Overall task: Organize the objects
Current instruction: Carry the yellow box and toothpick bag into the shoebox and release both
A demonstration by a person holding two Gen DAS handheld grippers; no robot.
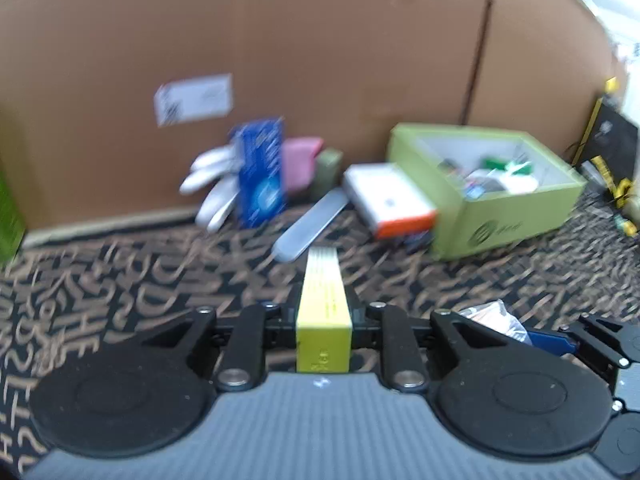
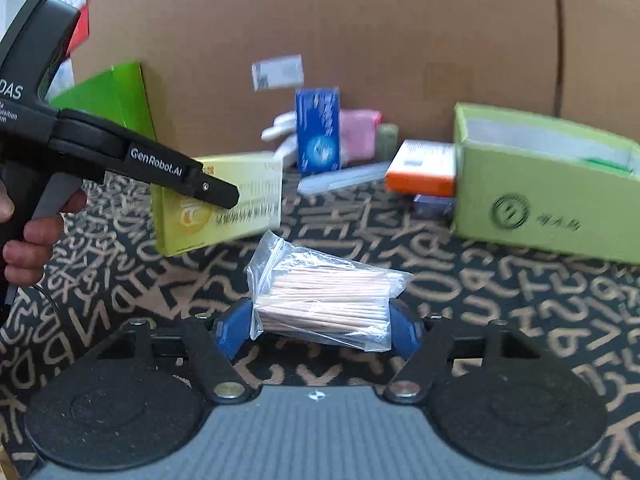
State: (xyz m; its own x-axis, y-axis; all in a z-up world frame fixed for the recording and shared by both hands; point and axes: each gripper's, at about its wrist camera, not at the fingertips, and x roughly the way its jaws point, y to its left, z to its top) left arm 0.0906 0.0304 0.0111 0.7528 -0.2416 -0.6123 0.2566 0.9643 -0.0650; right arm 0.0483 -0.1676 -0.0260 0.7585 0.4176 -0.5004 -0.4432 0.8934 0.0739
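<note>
Cardboard wall [image 1: 320,40] backs the patterned cloth [image 1: 120,272]. Only the left wrist view looks into the open green box [image 1: 486,190], showing mixed small items. Only the right wrist view shows the yellow carton [image 2: 224,204] broadside, clamped edgewise in the left gripper [image 1: 324,312]. The right gripper [image 2: 320,320] pinches a bag of wooden sticks [image 2: 326,300] above the cloth.

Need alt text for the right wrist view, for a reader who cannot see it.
The right gripper holds a clear bag of wooden sticks between its blue pads above a patterned cloth. At left, the left gripper carries a flat yellow box; an open green box sits at right.
</note>
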